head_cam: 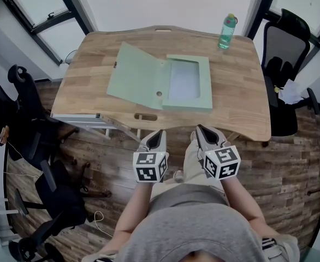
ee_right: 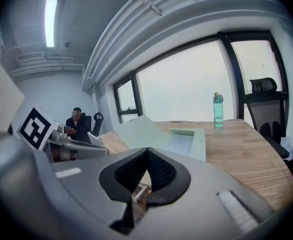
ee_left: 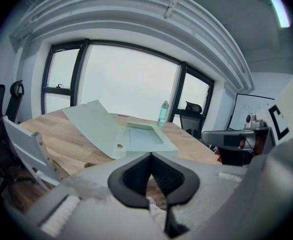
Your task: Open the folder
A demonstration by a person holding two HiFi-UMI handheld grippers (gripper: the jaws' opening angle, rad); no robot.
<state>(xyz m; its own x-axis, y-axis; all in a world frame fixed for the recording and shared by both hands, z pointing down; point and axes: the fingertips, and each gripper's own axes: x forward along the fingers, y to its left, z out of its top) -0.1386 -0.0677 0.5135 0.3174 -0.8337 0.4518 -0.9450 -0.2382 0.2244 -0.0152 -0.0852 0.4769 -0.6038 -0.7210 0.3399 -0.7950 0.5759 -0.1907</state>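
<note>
— Grey shirt [head_cam: 187,228] is closest. What is past it?
— Left hand-held gripper [head_cam: 159,135] is shut tight, nothing in it. Right hand-held gripper [head_cam: 201,131] is shut and empty too. Both hang side by side just off the near edge of the bench [head_cam: 236,91].
— Where is the green folder [head_cam: 160,78]?
— It lies open in the middle of the bench, its cover tipped up toward the left edge.

Matt pale-green card folder [head_cam: 135,75] on smooth wood-grain table [head_cam: 236,102]; translucent plastic bottle [head_cam: 226,33]

Pale green folder [head_cam: 165,81], open, on desk
</note>
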